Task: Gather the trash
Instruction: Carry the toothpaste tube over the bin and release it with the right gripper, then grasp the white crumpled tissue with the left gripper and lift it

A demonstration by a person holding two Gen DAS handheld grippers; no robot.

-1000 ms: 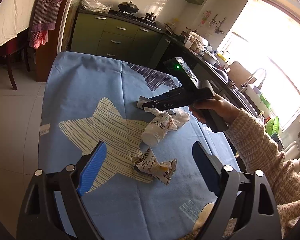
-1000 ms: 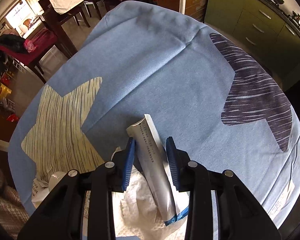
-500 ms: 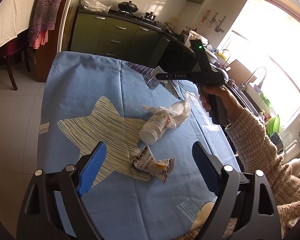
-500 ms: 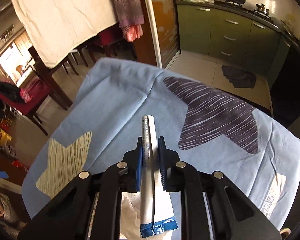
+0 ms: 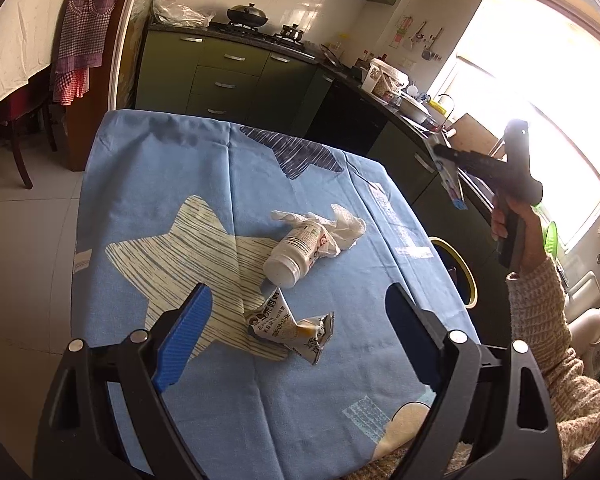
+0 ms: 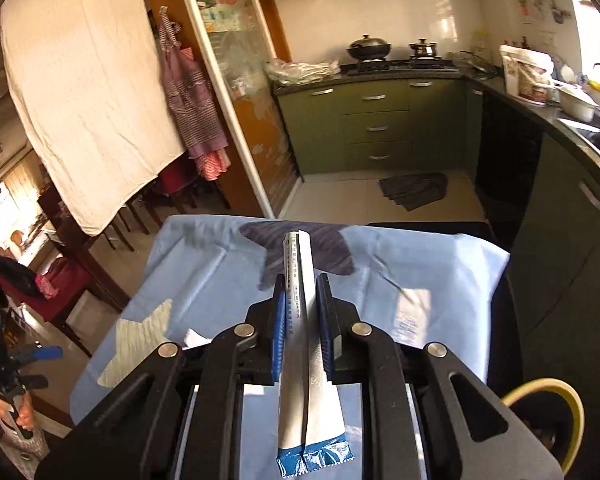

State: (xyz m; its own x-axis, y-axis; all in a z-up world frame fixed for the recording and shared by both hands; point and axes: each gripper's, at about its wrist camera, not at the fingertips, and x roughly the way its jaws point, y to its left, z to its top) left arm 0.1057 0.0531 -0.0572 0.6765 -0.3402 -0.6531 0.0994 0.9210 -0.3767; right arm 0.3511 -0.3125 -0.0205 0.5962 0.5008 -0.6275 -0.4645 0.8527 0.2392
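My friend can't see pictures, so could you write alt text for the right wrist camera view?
A hand-held gripper with blue pads is clamped on a flattened silver wrapper with a blue end, held above a table with a blue star-print cloth. A yellow-rimmed bin shows at lower right, and a kitchen with green cabinets lies beyond.

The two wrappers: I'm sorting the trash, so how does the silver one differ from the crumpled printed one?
The silver wrapper is long, flat and smooth; the printed wrapper is crumpled and twisted. The silver wrapper is clamped in the right tongs, off the table; the printed wrapper lies loose on the blue cloth. Both look empty.
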